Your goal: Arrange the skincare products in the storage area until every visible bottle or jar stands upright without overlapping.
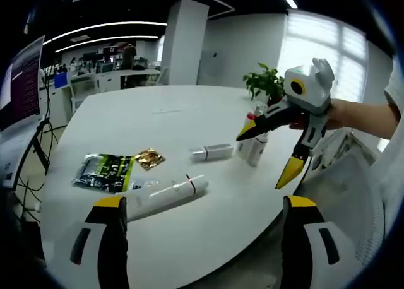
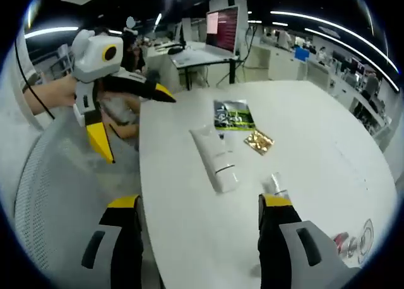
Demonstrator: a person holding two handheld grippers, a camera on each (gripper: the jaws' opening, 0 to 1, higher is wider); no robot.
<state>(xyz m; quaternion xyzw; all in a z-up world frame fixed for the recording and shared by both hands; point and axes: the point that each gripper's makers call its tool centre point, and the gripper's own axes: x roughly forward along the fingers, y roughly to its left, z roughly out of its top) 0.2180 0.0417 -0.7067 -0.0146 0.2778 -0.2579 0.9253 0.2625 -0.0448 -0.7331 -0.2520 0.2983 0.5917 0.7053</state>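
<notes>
1. The left gripper (image 1: 199, 207) is spread wide and holds nothing. A big white tube (image 1: 165, 194) lies flat on the counter (image 1: 189, 112) just ahead of it.
2. The right gripper (image 2: 199, 207) is spread and empty too.
3. A small tube (image 1: 213, 152) lies flat farther ahead, beside small bottles (image 1: 254, 147) that stand up.
4. I think both lying tubes need standing up.

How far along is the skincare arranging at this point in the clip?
Barely started. Done: a couple of small bottles seem to stand upright near the table's far edge. In hand: nothing; the left gripper and right gripper both hover open over the white table. Left: the large white tube and the small tube lie flat, beside a green packet and a gold sachet.
</notes>
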